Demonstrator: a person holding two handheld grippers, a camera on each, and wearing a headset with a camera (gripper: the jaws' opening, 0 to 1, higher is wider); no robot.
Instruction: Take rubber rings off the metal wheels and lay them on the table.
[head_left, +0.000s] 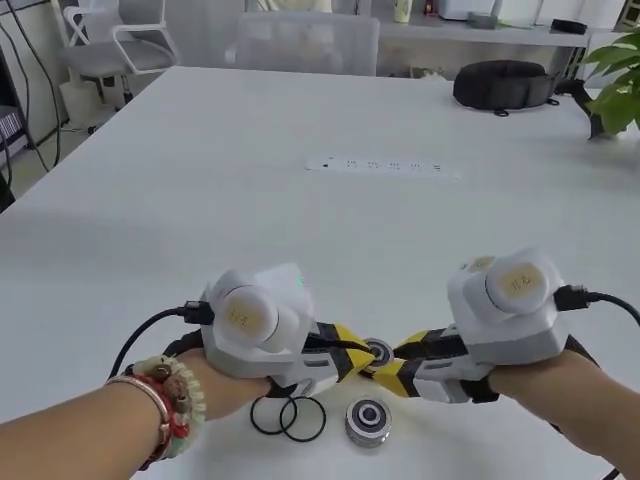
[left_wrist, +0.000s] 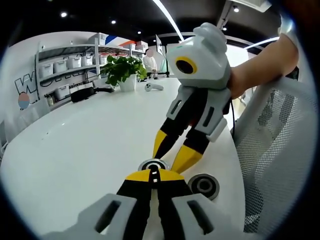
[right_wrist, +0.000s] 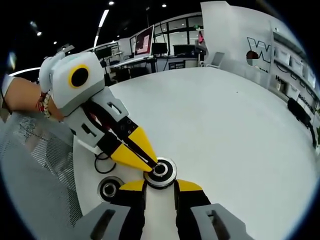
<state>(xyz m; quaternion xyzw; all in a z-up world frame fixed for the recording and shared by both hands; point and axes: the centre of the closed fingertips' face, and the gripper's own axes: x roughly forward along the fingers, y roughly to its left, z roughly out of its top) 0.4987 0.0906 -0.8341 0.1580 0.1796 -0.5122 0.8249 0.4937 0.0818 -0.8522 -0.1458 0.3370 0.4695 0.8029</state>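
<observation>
A metal wheel (head_left: 378, 352) stands on the white table (head_left: 300, 230) between my two grippers. My right gripper (head_left: 396, 360) comes in from the right, and its yellow jaws are shut on the wheel's (right_wrist: 161, 172) sides. My left gripper (head_left: 364, 351) comes in from the left with its jaws pressed together, tips touching the wheel (left_wrist: 153, 164); whether they pinch its rubber ring I cannot tell. A second wheel (head_left: 368, 420) lies nearer me. Two black rubber rings (head_left: 288, 416) lie flat, overlapping, by my left hand.
A white power strip (head_left: 385, 165) lies mid-table. A black bag (head_left: 505, 82) and a green plant (head_left: 615, 85) sit at the far right. Chairs (head_left: 305, 40) stand behind the far edge. The table's near edge is close below the loose wheel.
</observation>
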